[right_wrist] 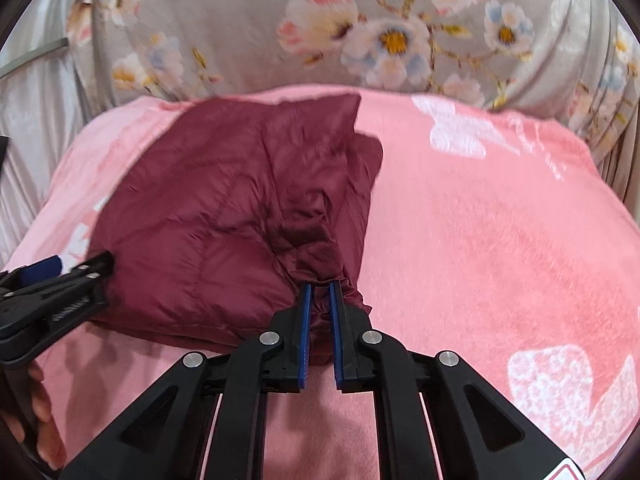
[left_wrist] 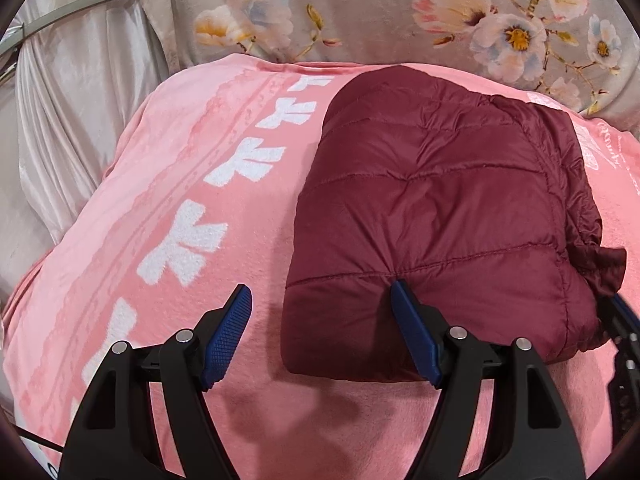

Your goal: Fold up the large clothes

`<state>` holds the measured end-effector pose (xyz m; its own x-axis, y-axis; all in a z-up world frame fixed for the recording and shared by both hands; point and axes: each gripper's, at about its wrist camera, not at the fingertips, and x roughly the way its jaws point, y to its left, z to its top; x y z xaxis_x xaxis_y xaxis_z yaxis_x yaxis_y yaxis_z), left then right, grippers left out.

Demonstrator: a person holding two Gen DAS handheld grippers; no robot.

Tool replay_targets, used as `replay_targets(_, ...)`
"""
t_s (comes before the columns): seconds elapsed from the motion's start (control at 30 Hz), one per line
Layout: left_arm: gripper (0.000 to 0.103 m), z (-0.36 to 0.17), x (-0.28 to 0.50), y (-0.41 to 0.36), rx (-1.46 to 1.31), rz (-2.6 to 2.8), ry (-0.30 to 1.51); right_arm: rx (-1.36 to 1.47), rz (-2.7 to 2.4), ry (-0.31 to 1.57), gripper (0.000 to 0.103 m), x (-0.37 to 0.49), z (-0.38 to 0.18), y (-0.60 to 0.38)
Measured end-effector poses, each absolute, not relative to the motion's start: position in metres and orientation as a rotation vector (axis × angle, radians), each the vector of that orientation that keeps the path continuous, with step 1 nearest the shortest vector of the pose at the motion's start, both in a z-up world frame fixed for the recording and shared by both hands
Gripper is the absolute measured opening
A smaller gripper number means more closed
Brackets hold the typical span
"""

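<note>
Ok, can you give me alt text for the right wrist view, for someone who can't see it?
The right tongs are shut on a bunched fold at the near edge of a folded maroon quilted jacket, which lies on a pink blanket. The left tongs sit at the jacket's left edge; a floral cover lies behind.

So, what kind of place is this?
Probably a bedroom: a folded dark red quilted jacket lies on a pink fleece blanket with white bows spread over a bed, with grey floral bedding behind it.
</note>
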<state>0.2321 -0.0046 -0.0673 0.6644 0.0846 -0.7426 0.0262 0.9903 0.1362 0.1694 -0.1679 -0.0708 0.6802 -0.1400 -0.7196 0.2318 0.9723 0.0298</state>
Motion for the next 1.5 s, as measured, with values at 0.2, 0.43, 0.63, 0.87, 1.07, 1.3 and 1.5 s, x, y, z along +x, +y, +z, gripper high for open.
replay_targets(0.2,0.07,-0.077,0.234,-0.006,0.121,0.026,0.857,0.141,-0.216,0.837,0.008,0.172,-0.091,-0.169)
replay_targets(0.43,0.07,-0.086,0.236,-0.01,0.125,0.031,0.847,0.118,-0.229,0.855,0.008,0.176,-0.102,-0.165)
replay_targets(0.63,0.07,-0.092,0.237,-0.01,0.12,0.029,0.836,0.117,-0.229,0.858,0.008,0.176,-0.103,-0.166)
replay_targets(0.87,0.07,-0.097,0.235,-0.013,0.149,0.041,0.8,0.12,-0.227,0.862,0.008,0.178,-0.104,-0.166)
replay_targets(1.07,0.07,-0.099,0.234,-0.014,0.153,0.043,0.786,0.109,-0.231,0.862,0.008,0.178,-0.104,-0.166)
replay_targets(1.3,0.071,-0.099,0.232,-0.011,0.134,0.04,0.776,0.091,-0.24,0.864,0.008,0.179,-0.106,-0.162)
replay_targets(1.5,0.078,-0.1,0.232,-0.008,0.119,0.055,0.776,0.074,-0.254,0.866,0.008,0.18,-0.106,-0.159)
